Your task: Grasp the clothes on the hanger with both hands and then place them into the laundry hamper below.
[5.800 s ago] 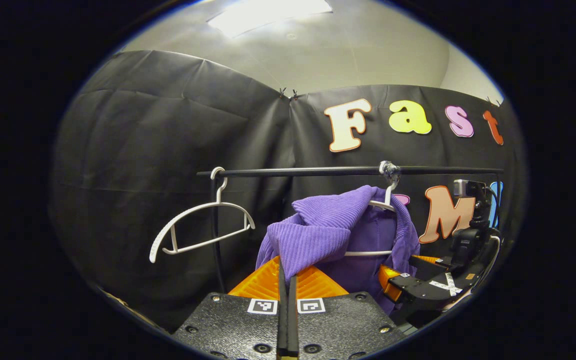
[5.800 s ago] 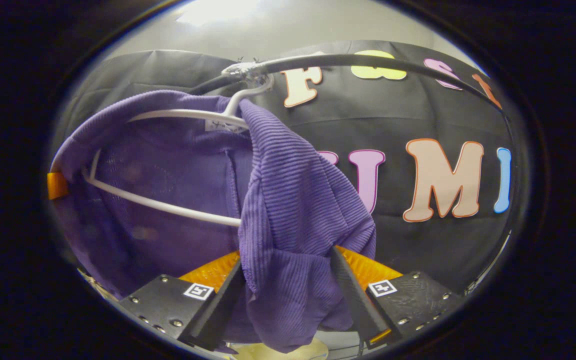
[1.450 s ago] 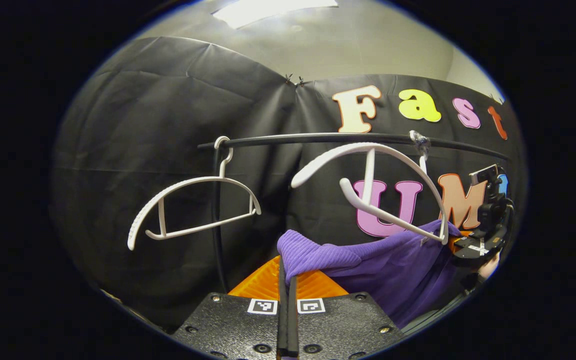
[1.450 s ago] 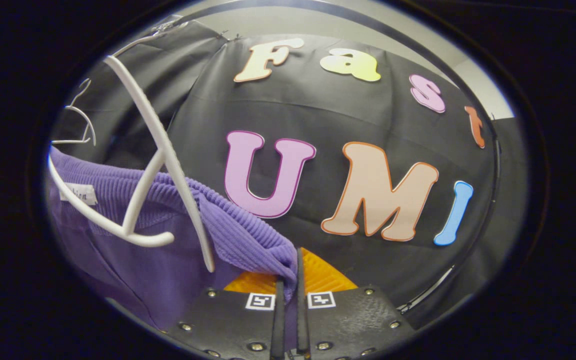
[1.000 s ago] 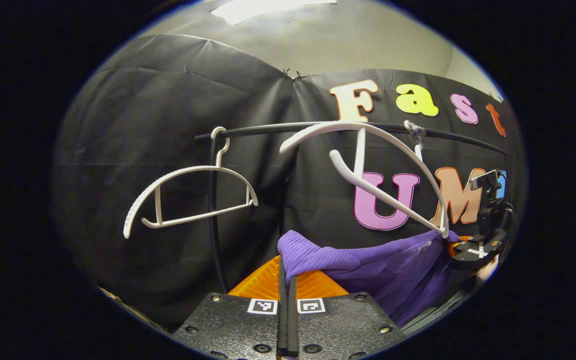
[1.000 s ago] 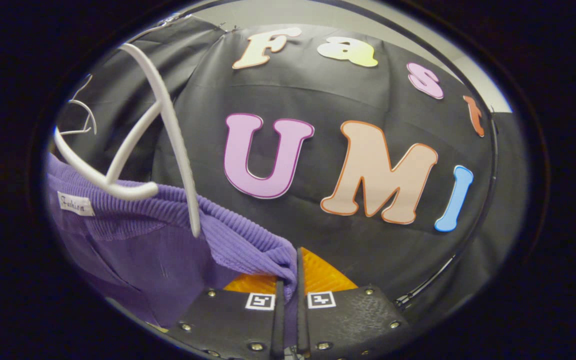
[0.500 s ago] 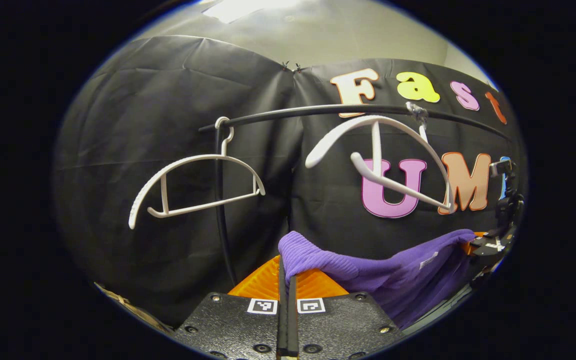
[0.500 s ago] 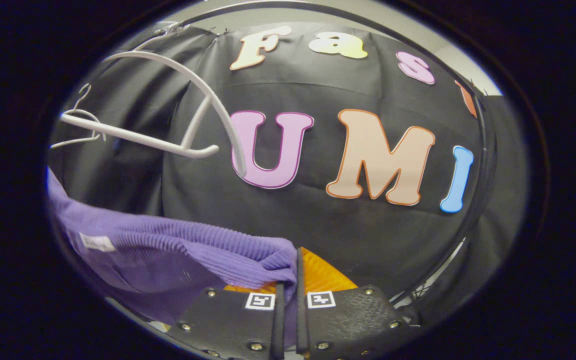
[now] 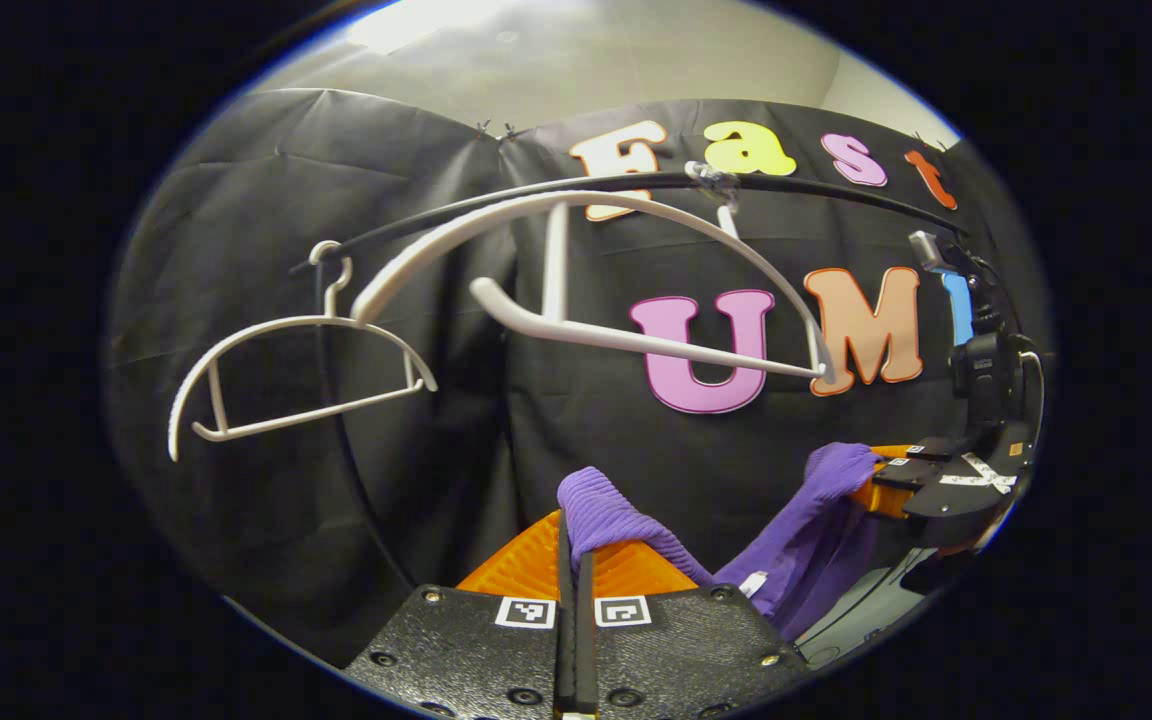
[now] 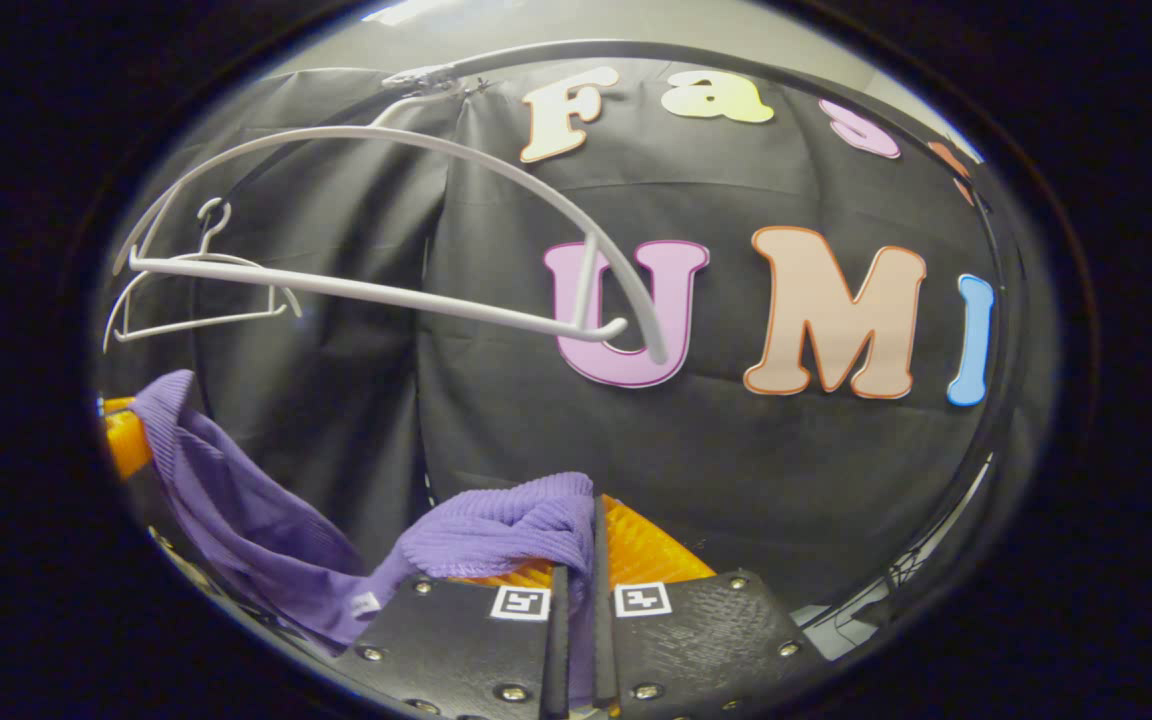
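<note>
The purple sweater [image 9: 786, 540] has come off the white hanger [image 9: 576, 270] and now sags low. My left gripper [image 9: 573, 560] and right gripper [image 10: 576, 560] each pinch one shoulder tight, so I can carry it down to the hamper.

Both views upward toward shared hanger [image 9: 576, 290] [image 10: 386, 230], close below.

We note black rail [image 9: 796, 187] running across black cloth wall [image 9: 236, 200]. Spare white hanger [image 9: 276, 322] hooked at rail's end, beside upright post [image 9: 336, 430]. Ceiling light [image 9: 406, 18] above rail.
</note>
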Motion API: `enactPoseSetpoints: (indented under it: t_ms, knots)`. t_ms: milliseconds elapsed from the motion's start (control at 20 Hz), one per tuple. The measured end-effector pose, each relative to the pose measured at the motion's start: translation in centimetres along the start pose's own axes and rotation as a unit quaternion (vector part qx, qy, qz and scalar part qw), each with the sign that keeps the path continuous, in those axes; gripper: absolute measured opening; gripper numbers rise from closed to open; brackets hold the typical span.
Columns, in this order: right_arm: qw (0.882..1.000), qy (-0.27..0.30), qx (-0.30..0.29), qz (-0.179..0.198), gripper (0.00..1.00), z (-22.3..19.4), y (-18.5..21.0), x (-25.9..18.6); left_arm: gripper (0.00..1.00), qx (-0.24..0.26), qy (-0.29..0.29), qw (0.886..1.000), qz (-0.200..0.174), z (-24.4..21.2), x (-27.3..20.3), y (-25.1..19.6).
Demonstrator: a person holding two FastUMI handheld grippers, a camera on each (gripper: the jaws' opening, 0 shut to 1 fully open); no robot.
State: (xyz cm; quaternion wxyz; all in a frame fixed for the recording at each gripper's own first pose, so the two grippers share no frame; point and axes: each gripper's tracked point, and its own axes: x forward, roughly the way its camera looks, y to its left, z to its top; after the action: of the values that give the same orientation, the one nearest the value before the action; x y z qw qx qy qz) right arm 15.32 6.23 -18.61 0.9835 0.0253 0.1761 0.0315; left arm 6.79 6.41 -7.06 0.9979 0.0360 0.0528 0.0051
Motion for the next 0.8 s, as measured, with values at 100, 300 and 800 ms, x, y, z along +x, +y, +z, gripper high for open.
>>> enactPoseSetpoints:
  t_ms: [100, 300, 800]
  knots:
    - [1.000, 0.003, -0.001, 0.015, 0.09, -0.5, 1.4, -0.4, 0.00, -0.003, 0.005, 1.000, -0.019, -0.6, 0.6, -1.4]
    - [0.999, 0.026, -0.001, 0.042, 0.09, -3.0, 3.4, -0.7, 0.00, -0.010, 0.034, 0.998, -0.055, -3.5, 2.1, -3.8]
    - [0.990, 0.133, -0.004, 0.050, 0.10, -13.7, 3.7, -1.6, 0.00, -0.015, 0.153, 0.984, -0.094, -14.0, 2.7, -6.9]
